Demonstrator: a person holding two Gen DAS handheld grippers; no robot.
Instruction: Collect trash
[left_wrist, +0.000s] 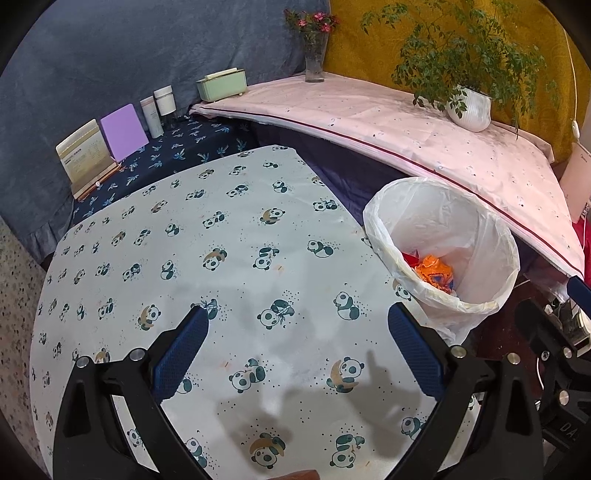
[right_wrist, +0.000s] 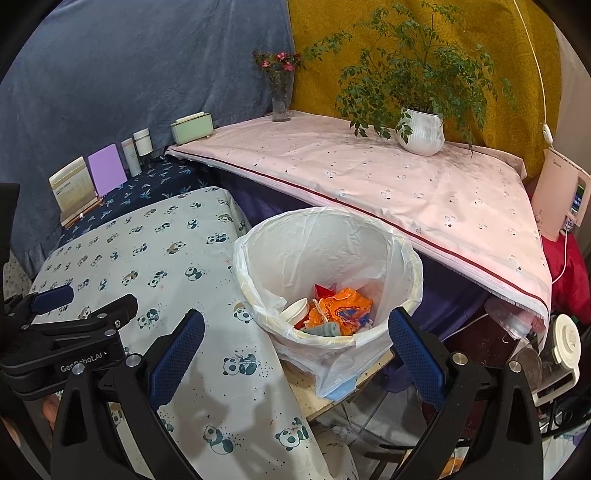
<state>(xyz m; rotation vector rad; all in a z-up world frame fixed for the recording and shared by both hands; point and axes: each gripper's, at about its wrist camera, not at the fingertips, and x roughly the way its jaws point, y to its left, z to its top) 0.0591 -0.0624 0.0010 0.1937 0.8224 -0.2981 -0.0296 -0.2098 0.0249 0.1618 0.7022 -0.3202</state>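
Surface: a table under a white cloth printed with pandas (left_wrist: 236, 266), its top bare of litter in both views; shadows of the tongs fall on its near part.
Left tongs (left_wrist: 297, 354): spread wide above the panda cloth, nothing between the blue pads.
Right tongs (right_wrist: 295, 354): spread wide and empty, poised over the near rim of the bin; the left tongs show at this view's left edge, over the cloth.
Trash bin (right_wrist: 402, 266): round, lined with a thin white plastic bag folded over the rim, standing just past the right edge of the surface.
Trash (right_wrist: 341, 306): down in the bin, a crumpled orange wrapper on top, a red scrap behind it.
Right wrist view only: a white cup (right_wrist: 297, 310) and a grey-green piece beside the orange wrapper, plus a white appliance with a small screen at far right.
Left wrist view only: the whole breadth of the panda cloth; of the bin's contents only the orange and red show.
Middle distance: a pink sheet (right_wrist: 369, 177) over a higher ledge behind the bin.
Far: a potted plant (right_wrist: 423, 131), a flower vase (right_wrist: 280, 99), a green box, two bottles, a purple card.
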